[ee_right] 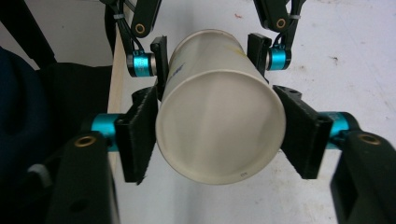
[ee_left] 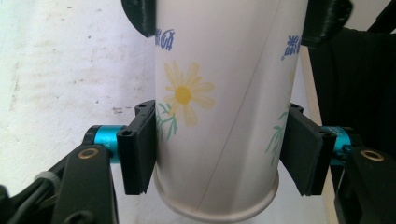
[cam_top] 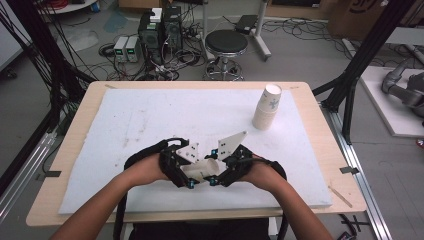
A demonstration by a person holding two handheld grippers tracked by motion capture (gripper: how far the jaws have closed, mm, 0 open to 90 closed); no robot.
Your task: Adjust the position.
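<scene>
A white paper cup (cam_top: 202,168) with a yellow flower print (ee_left: 184,95) lies on its side between my two hands, near the table's front edge. My left gripper (ee_left: 217,149) is shut on it, one pad pressing each side near the end closest to that camera. My right gripper (ee_right: 219,135) is shut on the same cup from the opposite side, and its view looks at the cup's round flat end (ee_right: 219,135). In the high view the left gripper (cam_top: 186,172) and right gripper (cam_top: 225,170) face each other with the cup spanning them.
A stack of paper cups (cam_top: 267,107) stands upright at the back right of the white mat (cam_top: 150,115), which covers the wooden table (cam_top: 305,90). Beyond the table are a stool (cam_top: 226,44), cables and electronics on the floor.
</scene>
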